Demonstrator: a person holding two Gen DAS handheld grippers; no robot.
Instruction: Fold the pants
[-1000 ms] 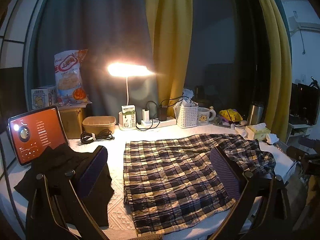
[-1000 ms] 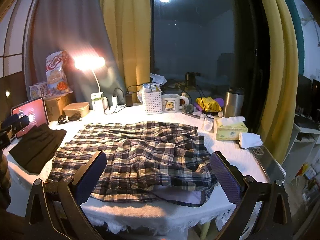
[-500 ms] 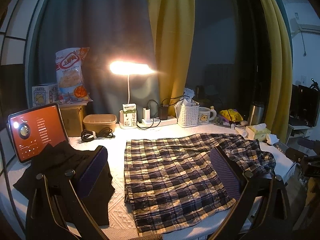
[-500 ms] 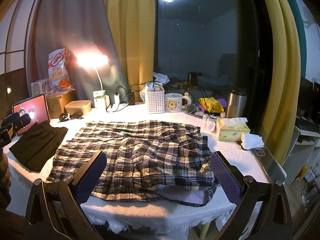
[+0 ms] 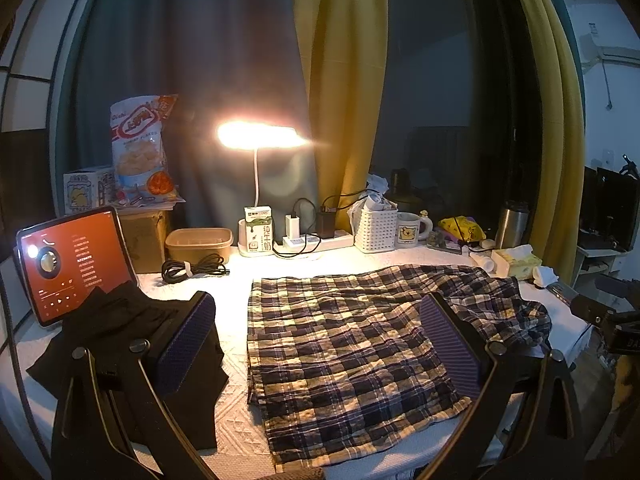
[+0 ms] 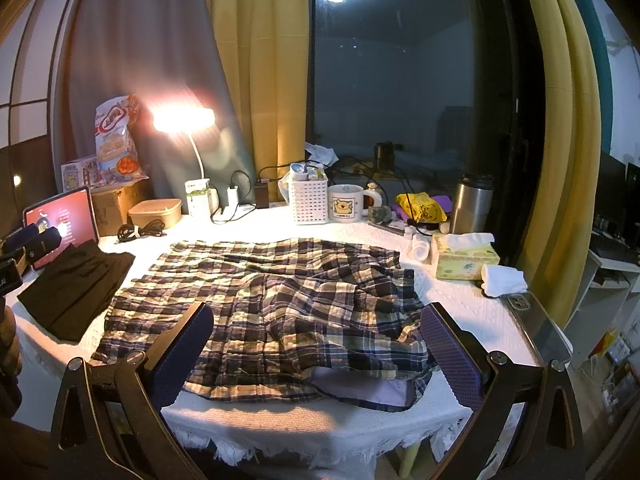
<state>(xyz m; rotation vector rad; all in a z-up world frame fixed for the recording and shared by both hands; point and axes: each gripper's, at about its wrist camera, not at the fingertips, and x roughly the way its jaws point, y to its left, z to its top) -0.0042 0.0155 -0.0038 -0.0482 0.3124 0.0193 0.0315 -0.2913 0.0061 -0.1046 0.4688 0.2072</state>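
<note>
Your left gripper and right gripper both hang above the near edge of the table with jaws spread wide, holding nothing. The plaid pants lie spread across the middle of the table, reaching its near edge, with the rumpled waist toward the right end. A black garment sits folded near the left edge, in front of your tablet. A lamp glows at the back edge.
</note>
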